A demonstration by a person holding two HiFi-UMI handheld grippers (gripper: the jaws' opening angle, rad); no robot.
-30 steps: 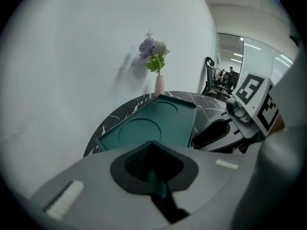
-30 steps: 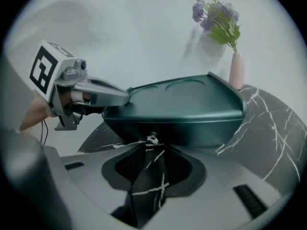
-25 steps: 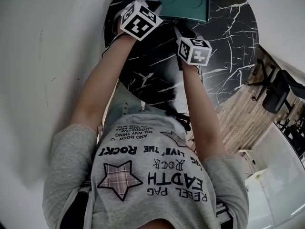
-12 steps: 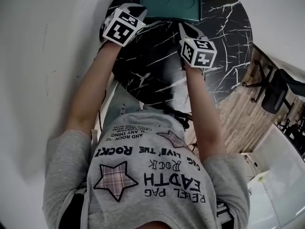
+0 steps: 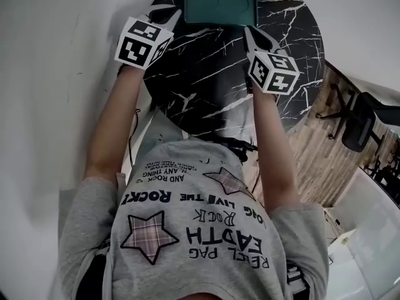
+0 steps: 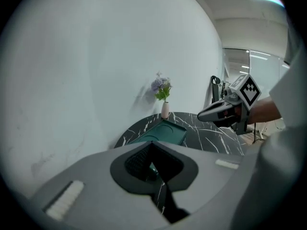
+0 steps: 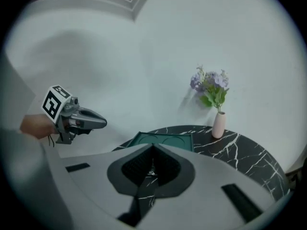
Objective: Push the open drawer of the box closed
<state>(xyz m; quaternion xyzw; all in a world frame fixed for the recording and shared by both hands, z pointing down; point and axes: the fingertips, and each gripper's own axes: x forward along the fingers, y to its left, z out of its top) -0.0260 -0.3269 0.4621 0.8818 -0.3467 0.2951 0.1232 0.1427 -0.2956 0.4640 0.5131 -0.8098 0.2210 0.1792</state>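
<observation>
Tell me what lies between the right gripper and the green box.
Only bare marble table: the head view shows the right gripper held short of the green box with nothing in the gap.

During the last second, the left claw (image 5: 170, 15) withdrew from the green box (image 5: 220, 6). It had lain over the box's near-left corner. It finished clear of the box, off the box's left side, at the left edge of the counter (image 5: 206, 80), with its marker cube (image 5: 142, 40) out past that edge. The right claw (image 5: 251, 32) moved from in front of the box's near edge to just beside the box's near-right corner, not touching it. The forearms spread further apart. The box's far edge, previously cut off, came fully into the head view.
</observation>
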